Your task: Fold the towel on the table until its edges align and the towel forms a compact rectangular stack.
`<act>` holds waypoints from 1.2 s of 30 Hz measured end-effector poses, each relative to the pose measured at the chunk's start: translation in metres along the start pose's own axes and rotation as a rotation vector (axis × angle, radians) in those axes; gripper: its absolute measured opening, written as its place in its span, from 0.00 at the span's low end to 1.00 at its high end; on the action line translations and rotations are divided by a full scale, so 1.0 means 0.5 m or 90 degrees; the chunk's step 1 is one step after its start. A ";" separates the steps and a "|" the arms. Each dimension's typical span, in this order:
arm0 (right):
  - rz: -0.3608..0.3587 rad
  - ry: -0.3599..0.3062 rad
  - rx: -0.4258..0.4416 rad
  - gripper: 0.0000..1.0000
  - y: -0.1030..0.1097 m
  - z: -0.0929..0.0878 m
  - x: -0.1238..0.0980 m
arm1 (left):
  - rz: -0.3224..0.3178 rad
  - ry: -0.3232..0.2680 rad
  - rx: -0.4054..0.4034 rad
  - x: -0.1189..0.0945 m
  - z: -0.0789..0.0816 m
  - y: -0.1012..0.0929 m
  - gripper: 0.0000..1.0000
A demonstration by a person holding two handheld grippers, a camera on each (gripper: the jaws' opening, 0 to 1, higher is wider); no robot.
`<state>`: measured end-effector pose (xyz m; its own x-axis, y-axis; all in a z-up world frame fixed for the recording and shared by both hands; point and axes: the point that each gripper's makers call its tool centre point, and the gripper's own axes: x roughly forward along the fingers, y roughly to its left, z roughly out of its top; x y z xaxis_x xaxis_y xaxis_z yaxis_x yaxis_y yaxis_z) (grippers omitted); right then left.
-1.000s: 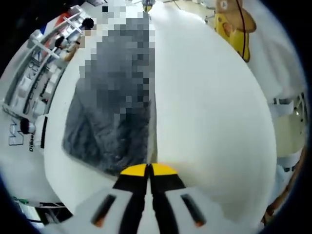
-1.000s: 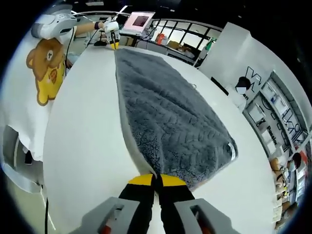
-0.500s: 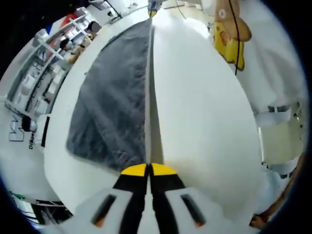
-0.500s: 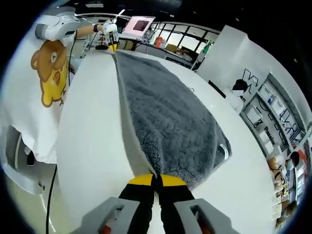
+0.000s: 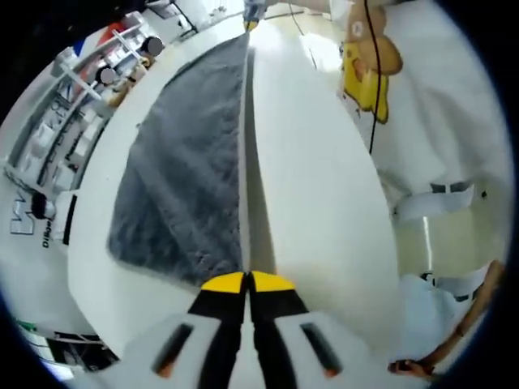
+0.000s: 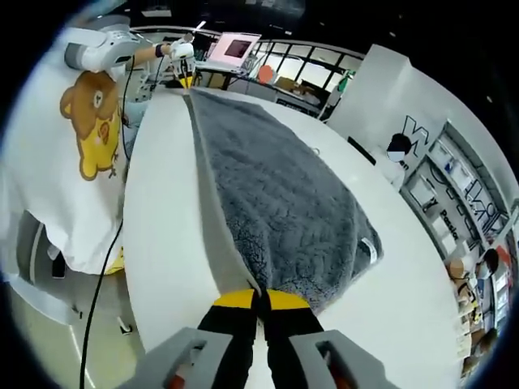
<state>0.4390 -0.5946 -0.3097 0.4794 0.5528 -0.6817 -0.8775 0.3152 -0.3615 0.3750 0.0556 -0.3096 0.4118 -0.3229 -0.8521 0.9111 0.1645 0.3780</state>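
Left gripper view: left tool (image 5: 246,282) pinching towel (image 5: 182,170) corner

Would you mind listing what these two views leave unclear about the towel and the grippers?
- Towel underside: both views, hidden by its own top layer.
- Pinched corners: hidden between the shut jaws of the left gripper and right gripper.
- Towel tag text: right gripper view, too small.

My yellow-tipped black jaws; a grey fluffy towel (image 6: 276,211), chevron-ribbed, pale underside; a plain white worktop (image 6: 162,243); a white shirt (image 6: 49,146) with brown bear print.
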 end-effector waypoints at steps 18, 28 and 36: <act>-0.050 -0.034 -0.012 0.03 -0.054 0.055 -0.027 | 0.060 -0.010 0.017 -0.038 0.021 0.057 0.03; -0.091 -0.055 -0.024 0.03 -0.121 0.092 -0.034 | 0.134 -0.009 0.042 -0.063 0.033 0.137 0.03; -0.145 -0.080 -0.026 0.03 -0.200 0.125 -0.029 | 0.186 0.001 0.060 -0.064 0.038 0.225 0.03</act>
<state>0.5207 -0.5861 -0.2240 0.6606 0.5634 -0.4961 -0.7453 0.4126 -0.5238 0.4646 0.0667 -0.2332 0.6570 -0.2732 -0.7027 0.7516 0.1638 0.6390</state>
